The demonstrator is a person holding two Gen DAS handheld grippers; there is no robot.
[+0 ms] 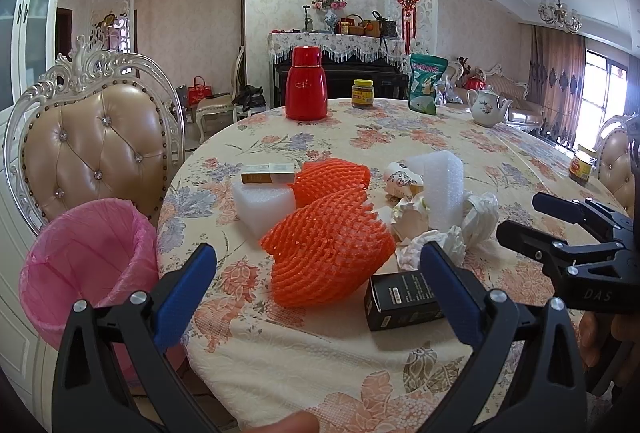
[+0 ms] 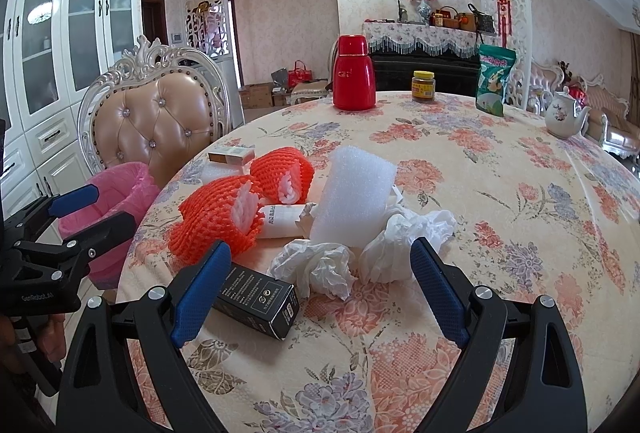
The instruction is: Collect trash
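Trash pile (image 2: 320,225) lies just beyond both grippers' (image 1: 318,265) (image 2: 320,265) spread, empty fingers.

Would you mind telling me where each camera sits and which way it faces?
Left wrist: on the left gripper, looking across the floral table over the near orange foam net; the right gripper shows at the right edge.
Right wrist: on the right gripper, facing the crumpled tissue; the left gripper shows at left.
Shared: black box, red thermos, pink-lined bin.
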